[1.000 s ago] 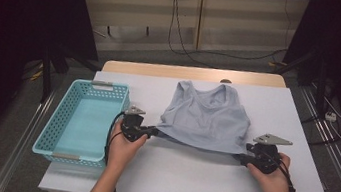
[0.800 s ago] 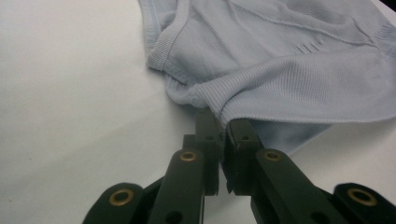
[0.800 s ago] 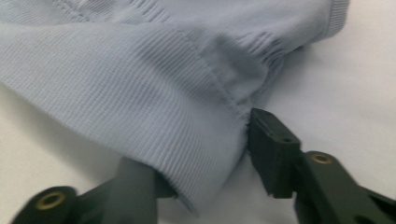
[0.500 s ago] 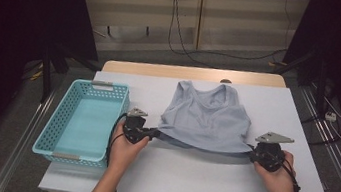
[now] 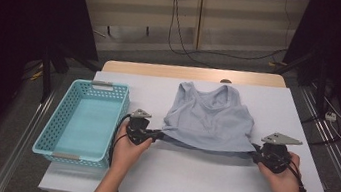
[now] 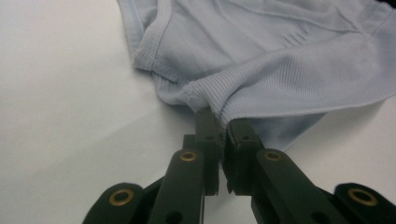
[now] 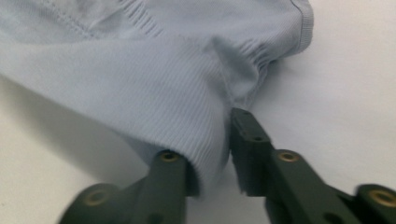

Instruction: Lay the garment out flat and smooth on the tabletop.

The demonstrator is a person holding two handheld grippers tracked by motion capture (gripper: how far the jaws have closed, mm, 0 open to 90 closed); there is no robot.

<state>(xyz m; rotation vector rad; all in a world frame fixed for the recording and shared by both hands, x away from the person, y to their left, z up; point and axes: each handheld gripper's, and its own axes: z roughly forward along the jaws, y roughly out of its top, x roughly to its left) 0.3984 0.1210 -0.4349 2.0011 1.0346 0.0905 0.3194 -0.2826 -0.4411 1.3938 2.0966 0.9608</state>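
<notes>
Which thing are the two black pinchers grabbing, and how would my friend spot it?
Find the white table. Right of the turquoise basket lies a pale blue ribbed tank top, its straps pointing away from the person. It is the table's one piece of clothing, its bottom hem stretched between the grippers.

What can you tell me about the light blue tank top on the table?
The tank top is a pale blue, ribbed knit garment with wide straps and a scooped neck, spread flat on the white table, neck end away from the person. Its hem is stretched between the tongs: the left tongs are clamped on one hem corner, and the right tongs have the other corner's ribbed edge between their jaws, which have just opened slightly. A turquoise basket sits apart, to its left.
</notes>
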